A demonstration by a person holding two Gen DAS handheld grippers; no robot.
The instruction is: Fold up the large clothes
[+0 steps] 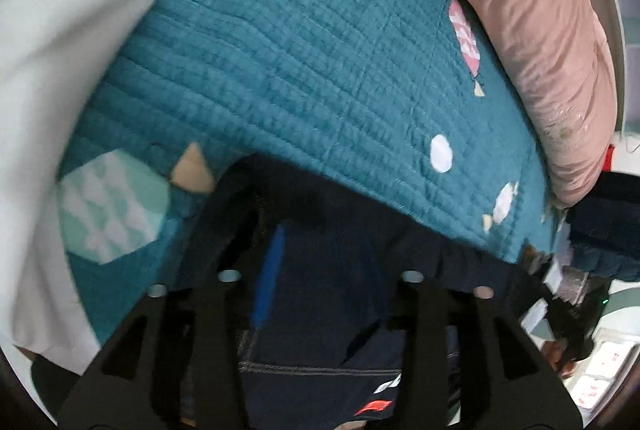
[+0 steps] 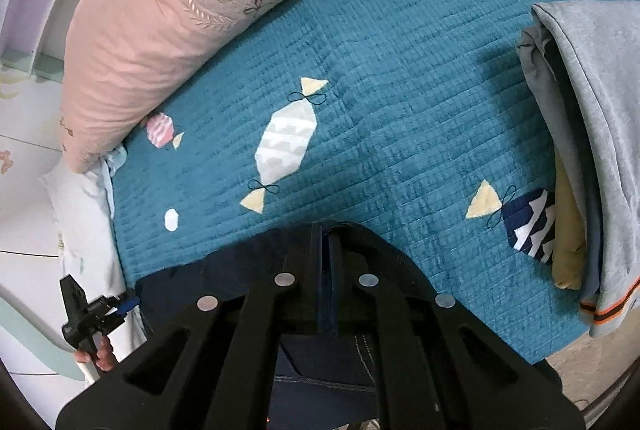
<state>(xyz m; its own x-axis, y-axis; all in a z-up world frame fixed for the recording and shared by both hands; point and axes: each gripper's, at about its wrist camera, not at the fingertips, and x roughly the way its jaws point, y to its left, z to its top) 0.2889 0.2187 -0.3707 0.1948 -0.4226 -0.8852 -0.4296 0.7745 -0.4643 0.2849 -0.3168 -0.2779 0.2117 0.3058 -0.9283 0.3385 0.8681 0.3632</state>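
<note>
Dark blue clothes (image 2: 320, 362) lay on the teal bed quilt (image 2: 400, 109). Right hand-held gripper (image 2: 326, 270) pinched them tight. Left hand-held gripper (image 1: 320, 270) stood open above them.

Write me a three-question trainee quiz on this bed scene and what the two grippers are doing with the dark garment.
1. True or false: the right gripper is shut on the dark navy garment.
2. What lies along the far edge of the teal quilt? A) a pink pillow B) a wooden tray C) a laptop
3. In a few words: how do the left gripper's jaws stand?

Key:
1. True: its fingers pinch a fold of the garment.
2. A: the pink pillow with embroidered wreath lies there.
3. Apart, over the garment, with the cloth between them but not pinched.
</note>
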